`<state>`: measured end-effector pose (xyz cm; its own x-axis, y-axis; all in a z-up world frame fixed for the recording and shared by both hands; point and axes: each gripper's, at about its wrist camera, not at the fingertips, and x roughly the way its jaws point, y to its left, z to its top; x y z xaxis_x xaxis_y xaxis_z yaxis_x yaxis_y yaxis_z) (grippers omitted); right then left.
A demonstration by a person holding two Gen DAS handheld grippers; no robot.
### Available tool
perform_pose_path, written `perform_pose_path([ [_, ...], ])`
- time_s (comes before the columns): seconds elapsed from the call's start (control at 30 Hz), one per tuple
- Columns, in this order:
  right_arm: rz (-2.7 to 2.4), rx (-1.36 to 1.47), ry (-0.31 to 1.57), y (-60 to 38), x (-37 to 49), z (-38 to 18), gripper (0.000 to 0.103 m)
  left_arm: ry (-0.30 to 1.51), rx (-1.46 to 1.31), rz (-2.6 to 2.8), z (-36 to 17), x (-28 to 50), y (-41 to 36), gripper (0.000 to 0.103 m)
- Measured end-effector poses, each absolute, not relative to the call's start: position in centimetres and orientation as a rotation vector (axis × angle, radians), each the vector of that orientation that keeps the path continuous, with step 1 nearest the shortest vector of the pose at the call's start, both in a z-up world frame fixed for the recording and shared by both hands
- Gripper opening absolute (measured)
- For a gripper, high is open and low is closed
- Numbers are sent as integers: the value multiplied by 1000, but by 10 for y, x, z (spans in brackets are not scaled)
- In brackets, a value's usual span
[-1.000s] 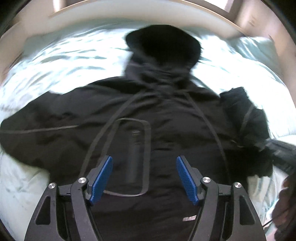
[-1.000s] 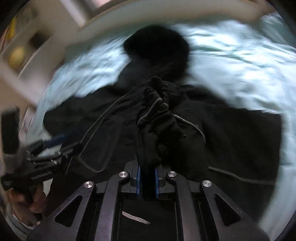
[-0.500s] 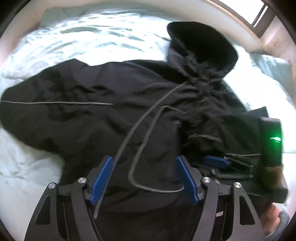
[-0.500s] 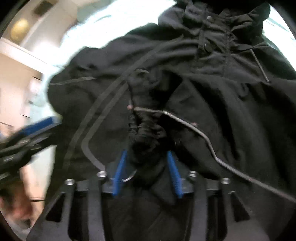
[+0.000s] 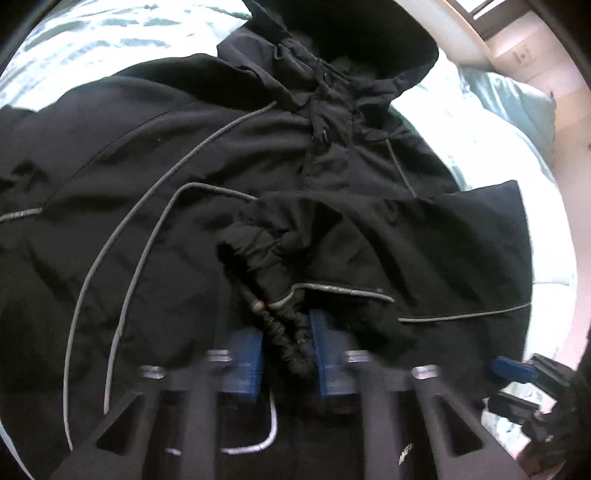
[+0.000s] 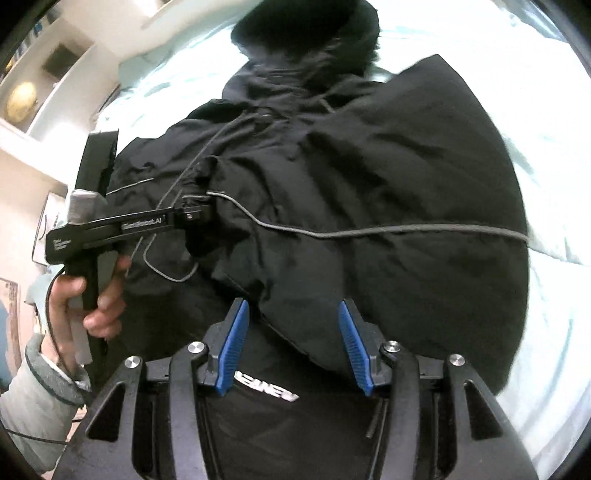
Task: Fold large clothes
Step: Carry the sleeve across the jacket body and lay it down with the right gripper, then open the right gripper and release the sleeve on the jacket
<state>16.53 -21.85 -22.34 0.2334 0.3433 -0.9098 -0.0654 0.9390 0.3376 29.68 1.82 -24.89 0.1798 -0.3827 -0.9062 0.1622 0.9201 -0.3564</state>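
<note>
Lying spread on a pale blue bed [image 5: 480, 122], a black hooded jacket [image 5: 177, 155] fills both views, front side up, hood [image 6: 306, 33] toward the far end.

Progress, judged from how the cloth lies: folding has only begun. One sleeve [image 5: 406, 236] is already laid across the chest, its gathered cuff [image 5: 288, 332] near the middle. The other sleeve looks spread out toward the side, the lower part is not yet folded up, and the hood is still flat and extended. Most of the work seems left.

The left gripper [image 5: 286, 354] points steeply down at the jacket. Its blue jaws are narrow and closing, with the bunched cuff between them; the pads look to be pressing on it. In the right wrist view the same tool appears from the side, held by a hand [image 6: 88, 295] in a grey sleeve [image 6: 37, 387].

The right gripper [image 6: 291, 347] hovers over the lower jacket with its jaws about half apart. Black cloth lies under them, but nothing is pinched.

Thin grey piping [image 6: 369, 230] and a loose drawcord [image 5: 122, 258] run across the fabric and could snag a jaw. Shelves [image 6: 33, 92] stand beside the bed, well clear. A pillow [image 5: 517, 107] lies near the hood, possibly crowding the final fold.
</note>
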Motion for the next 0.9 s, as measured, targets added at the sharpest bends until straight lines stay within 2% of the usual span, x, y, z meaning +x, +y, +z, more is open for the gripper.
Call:
perform_pose_path([
  [0.13, 234, 220, 1265, -227, 166, -210, 54, 1194, -183, -363, -209, 296, 36, 17],
  [0.3, 153, 189, 1233, -241, 184, -209, 54, 1066, -204, -223, -163, 309, 108, 17],
  [0.4, 110, 167, 1258, -239, 205, -233, 54, 1138, -218, -196, -184, 319, 140, 17],
  [0.53, 6, 70, 1361, -226, 228, -283, 54, 1289, -64, -138, -239, 319, 143, 21],
  [0.67, -31, -11, 1431, -212, 237, -317, 57, 1304, -109, -104, -258, 313, 146, 22],
  [0.8, -25, 28, 1444, -219, 238, -296, 58, 1227, -157, -101, -223, 295, 153, 23],
  [0.9, 47, 6, 1336, -211, 216, -256, 58, 1137, -185, -125, -187, 262, 148, 23],
])
